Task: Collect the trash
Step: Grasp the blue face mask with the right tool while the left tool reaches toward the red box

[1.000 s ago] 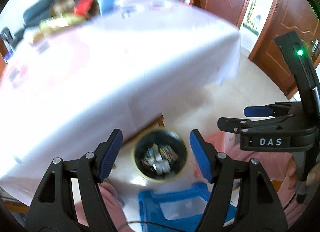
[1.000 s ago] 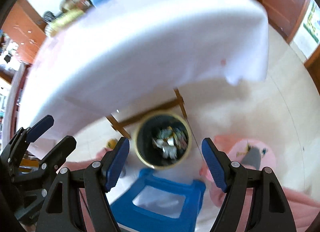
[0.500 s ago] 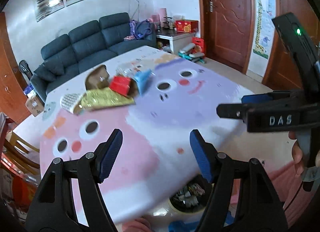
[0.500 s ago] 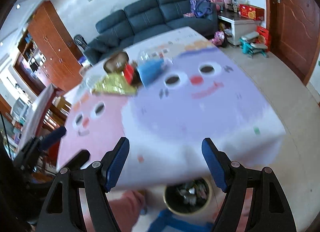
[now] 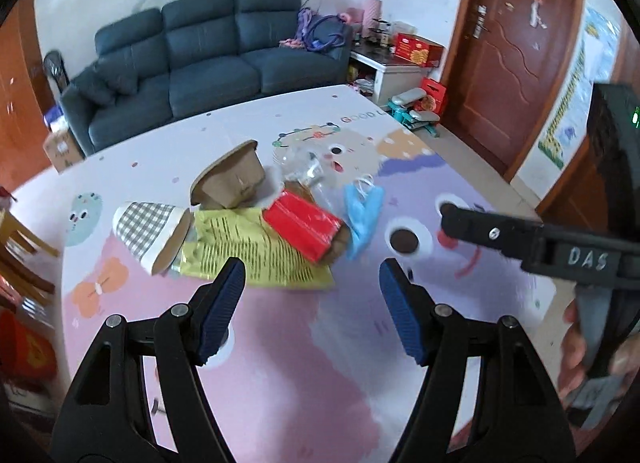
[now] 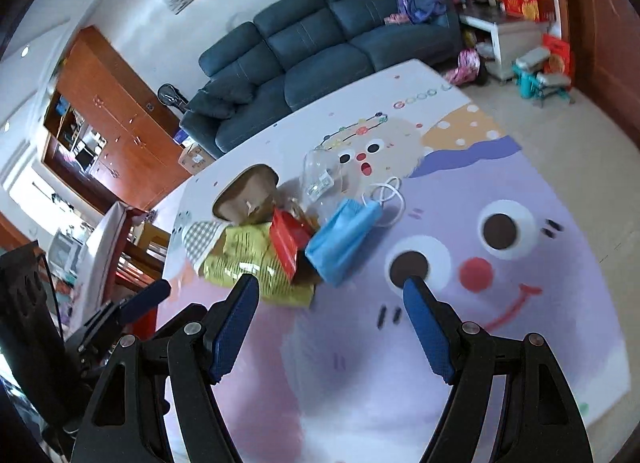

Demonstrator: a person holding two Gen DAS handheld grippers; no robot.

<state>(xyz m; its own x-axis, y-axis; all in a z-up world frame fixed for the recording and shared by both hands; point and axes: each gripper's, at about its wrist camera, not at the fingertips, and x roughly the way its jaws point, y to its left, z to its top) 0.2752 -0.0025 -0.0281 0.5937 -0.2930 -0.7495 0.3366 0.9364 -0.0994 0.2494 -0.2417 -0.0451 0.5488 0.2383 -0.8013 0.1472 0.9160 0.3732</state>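
Observation:
A heap of trash lies on the table's cartoon-printed cloth (image 5: 280,343): a checked paper cup (image 5: 150,231) on its side, a yellow printed wrapper (image 5: 248,251), a red packet (image 5: 302,229), a brown paper bowl (image 5: 230,179), a blue face mask (image 5: 362,211) and clear plastic (image 5: 304,167). My left gripper (image 5: 312,283) is open and empty, just short of the wrapper. My right gripper (image 6: 330,299) is open and empty, near the mask (image 6: 344,239) and the red packet (image 6: 288,243). The right gripper also shows at the right of the left wrist view.
A dark blue sofa (image 5: 208,55) stands beyond the table. Wooden doors (image 5: 516,47) are at the right, a wooden cabinet (image 6: 108,115) at the left. A white side table with red boxes (image 5: 404,59) and toys stand on the floor behind the table's far right corner.
Both grippers rose from above the floor bin under the table edge to over the tabletop and moved closer to the trash heap. The bin has left the view. Both stayed open.

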